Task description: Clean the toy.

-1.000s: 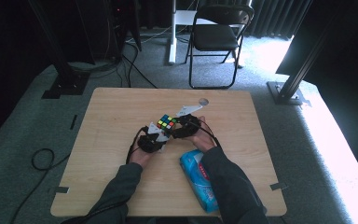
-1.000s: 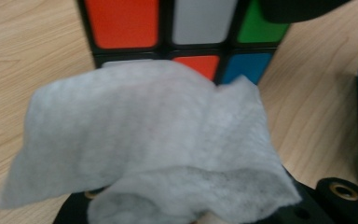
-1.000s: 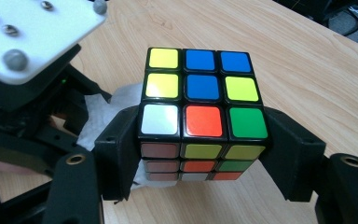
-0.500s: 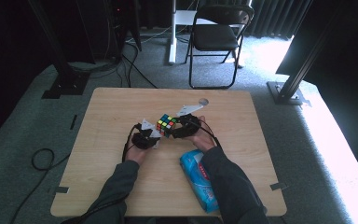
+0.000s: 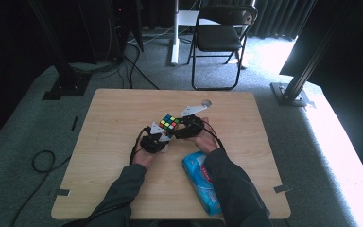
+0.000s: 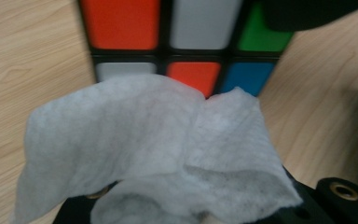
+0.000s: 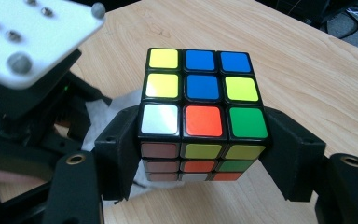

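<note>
Wiping a puzzle cube near the middle of the table

Nearest the front edge lies a blue packet [image 5: 201,182], beside the right sleeve. Beyond it, the left tongs [image 5: 157,140] are closed on a white wipe [image 6: 154,154], pressed against the cube [image 7: 200,109]. The right tongs [image 7: 200,154] clamp the cube by two opposite sides, above the table [image 5: 108,118], well short of its far edge.
</note>
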### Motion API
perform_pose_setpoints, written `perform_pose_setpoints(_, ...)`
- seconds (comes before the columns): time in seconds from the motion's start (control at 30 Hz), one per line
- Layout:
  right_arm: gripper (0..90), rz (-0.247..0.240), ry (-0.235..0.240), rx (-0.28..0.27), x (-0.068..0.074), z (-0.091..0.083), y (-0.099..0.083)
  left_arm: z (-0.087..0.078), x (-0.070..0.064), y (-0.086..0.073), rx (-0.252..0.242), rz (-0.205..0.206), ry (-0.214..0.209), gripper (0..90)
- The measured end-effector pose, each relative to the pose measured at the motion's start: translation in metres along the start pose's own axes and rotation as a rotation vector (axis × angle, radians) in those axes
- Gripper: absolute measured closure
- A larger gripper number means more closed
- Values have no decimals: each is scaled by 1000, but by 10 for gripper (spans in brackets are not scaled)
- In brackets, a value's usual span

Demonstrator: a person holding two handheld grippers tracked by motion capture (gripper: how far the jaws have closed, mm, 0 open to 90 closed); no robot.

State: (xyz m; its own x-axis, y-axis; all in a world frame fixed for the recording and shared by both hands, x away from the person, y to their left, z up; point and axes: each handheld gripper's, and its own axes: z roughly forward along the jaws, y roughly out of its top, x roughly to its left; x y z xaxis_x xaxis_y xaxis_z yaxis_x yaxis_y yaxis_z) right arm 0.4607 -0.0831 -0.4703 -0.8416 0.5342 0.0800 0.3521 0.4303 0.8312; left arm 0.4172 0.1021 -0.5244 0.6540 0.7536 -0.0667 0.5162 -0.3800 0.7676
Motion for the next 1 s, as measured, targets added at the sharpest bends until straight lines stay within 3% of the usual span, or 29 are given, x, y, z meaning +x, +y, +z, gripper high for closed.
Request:
perform_pose_setpoints(0.23, 343, 9, -6, -4, -1, 0, -1, 3, -8, 0, -2, 28, -23, 846)
perform_pose_setpoints(0.37, 343, 21, 4, -9, -1, 0, -1, 3, -7, 1, -7, 18, -18, 846)
perform_pose_setpoints(0.87, 343, 23, 29, -19, -1, -3, -1, -3, 8, 1, -31, -29, 57, 845)
perform_pose_setpoints(1.0, 343, 24, 28, -23, -1, -3, -2, -2, 7, 1, -31, -31, 59, 846)
